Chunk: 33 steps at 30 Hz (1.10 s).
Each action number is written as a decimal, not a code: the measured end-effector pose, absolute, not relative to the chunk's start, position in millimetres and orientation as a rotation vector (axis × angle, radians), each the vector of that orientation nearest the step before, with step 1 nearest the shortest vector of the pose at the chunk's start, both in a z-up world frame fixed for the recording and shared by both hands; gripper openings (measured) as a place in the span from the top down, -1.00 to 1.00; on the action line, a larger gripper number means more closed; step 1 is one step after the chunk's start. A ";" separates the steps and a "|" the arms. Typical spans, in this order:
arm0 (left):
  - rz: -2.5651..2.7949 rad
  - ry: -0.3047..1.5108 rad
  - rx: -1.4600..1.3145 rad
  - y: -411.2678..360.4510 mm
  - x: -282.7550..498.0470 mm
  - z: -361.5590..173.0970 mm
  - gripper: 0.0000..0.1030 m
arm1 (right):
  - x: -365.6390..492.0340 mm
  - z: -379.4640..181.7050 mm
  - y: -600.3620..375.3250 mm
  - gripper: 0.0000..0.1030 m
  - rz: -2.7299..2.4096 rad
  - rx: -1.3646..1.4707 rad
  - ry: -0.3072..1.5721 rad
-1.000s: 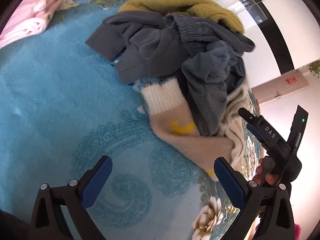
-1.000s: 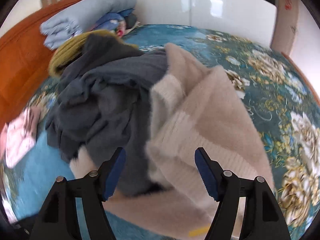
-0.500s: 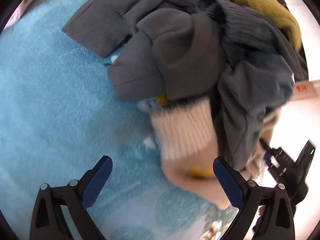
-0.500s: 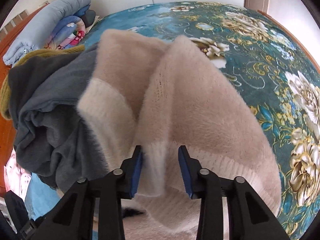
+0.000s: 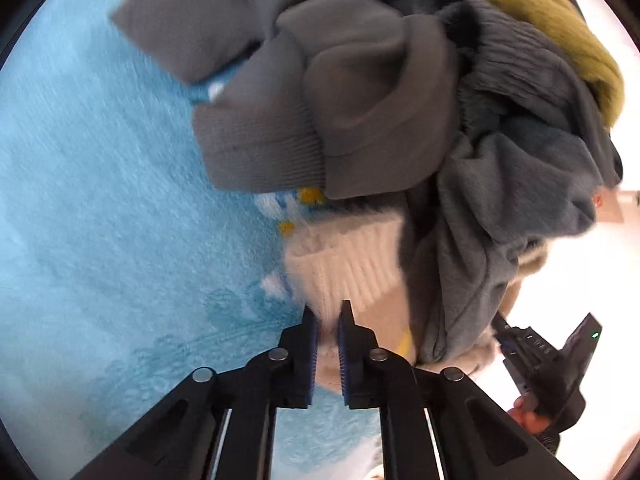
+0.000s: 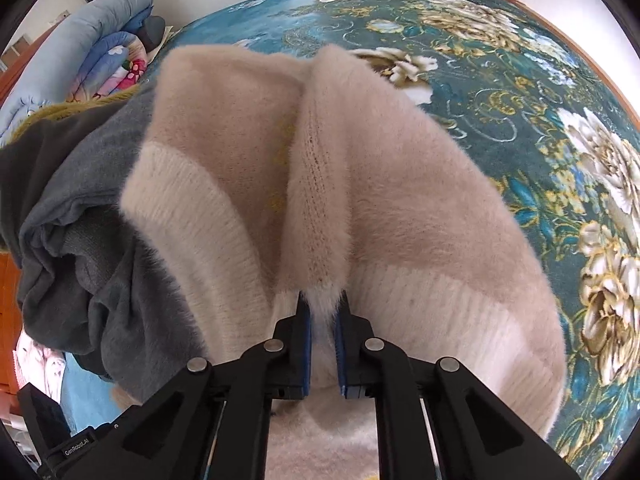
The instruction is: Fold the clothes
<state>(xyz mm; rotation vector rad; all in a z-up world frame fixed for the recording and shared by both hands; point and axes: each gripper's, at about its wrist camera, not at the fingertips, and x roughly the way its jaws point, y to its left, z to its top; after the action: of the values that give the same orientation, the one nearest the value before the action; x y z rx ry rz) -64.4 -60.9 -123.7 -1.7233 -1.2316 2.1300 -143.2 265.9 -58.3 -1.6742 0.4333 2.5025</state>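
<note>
A fluffy beige and cream sweater [image 6: 400,208] lies partly under a heap of grey clothes [image 5: 360,92]. My left gripper [image 5: 328,320] is shut on the sweater's cream ribbed cuff [image 5: 348,272], which sticks out from under the grey pile. My right gripper [image 6: 322,300] is shut on a raised fold of the sweater near its cream hem band. The right gripper also shows in the left wrist view [image 5: 540,364], at the lower right beside the pile. The sweater's middle is hidden under the grey clothes [image 6: 88,216].
An olive-green knit [image 5: 552,36] lies on the far side of the pile. The bed has a light blue blanket [image 5: 100,200] on one side and a teal floral cover [image 6: 540,100] on the other. Folded quilts [image 6: 88,56] are stacked by the headboard.
Both grippers have closed: the left moved forward and shut on the cream cuff, the right shut on a fold of the beige sweater and pinches it up.
</note>
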 end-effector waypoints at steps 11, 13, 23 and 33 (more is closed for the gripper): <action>2.420 -1.123 -1.457 -91.3 -8.7 -31.9 0.87 | -73.1 3.7 315.5 0.86 2.469 -1.528 0.338; 2.458 -1.113 -1.401 -101.2 0.5 -15.3 0.87 | -52.9 14.2 328.2 0.86 2.454 -1.508 0.323; 2.591 -1.158 -1.200 -171.2 59.9 29.8 0.87 | 114.1 25.2 384.6 0.86 2.327 -1.591 0.366; 2.748 -1.138 -1.079 -236.0 68.7 72.4 0.87 | 264.6 -31.0 341.3 0.86 2.218 -2.022 0.388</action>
<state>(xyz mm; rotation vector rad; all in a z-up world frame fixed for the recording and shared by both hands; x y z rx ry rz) 68.7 -236.0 72.4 -1.0789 -1.1379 2.7483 264.6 341.3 -31.0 -2.0222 0.3876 2.2178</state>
